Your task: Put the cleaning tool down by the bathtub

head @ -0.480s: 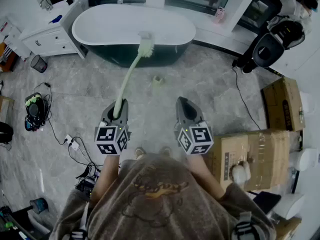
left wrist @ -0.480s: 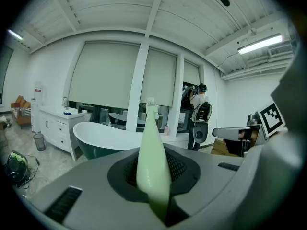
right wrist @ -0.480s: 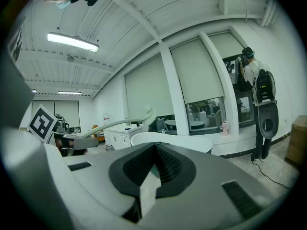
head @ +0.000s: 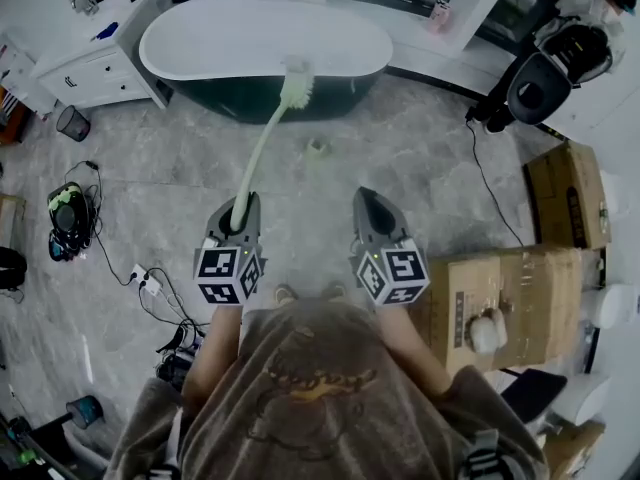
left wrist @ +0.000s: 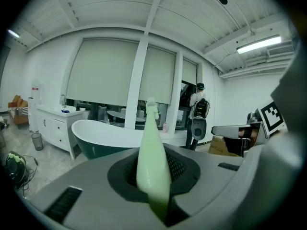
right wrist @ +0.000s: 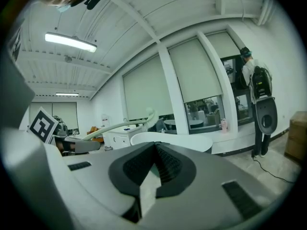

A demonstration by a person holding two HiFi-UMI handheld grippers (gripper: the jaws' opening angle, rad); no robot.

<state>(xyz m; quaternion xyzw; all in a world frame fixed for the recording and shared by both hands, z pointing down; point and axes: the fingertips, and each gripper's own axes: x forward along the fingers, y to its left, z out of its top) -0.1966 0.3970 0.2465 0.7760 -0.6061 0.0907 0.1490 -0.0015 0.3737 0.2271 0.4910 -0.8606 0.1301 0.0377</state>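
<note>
A pale green long-handled cleaning brush [head: 262, 148] reaches from my left gripper [head: 242, 208] toward the white bathtub [head: 265, 43], its bristle head [head: 294, 88] over the tub's dark outer wall. The left gripper is shut on the brush handle [left wrist: 152, 152]; in the left gripper view the handle rises straight out between the jaws, with the tub [left wrist: 103, 133] ahead. My right gripper [head: 367, 203] hangs beside it, shut and holding nothing. From the right gripper [right wrist: 156, 150] view the brush [right wrist: 120, 125] shows at the left, with the tub [right wrist: 172, 140] behind the jaws.
A small pale green object [head: 317, 146] lies on the marble floor before the tub. A white cabinet [head: 95, 63] and a bin [head: 72, 123] stand left, cables [head: 130, 278] lower left. Cardboard boxes [head: 510, 293] sit right. A person with a backpack [right wrist: 256, 80] stands by the window.
Both grippers and the brush have shifted slightly toward the tub; the brush head sits a little nearer the tub's side. Grips are unchanged.
</note>
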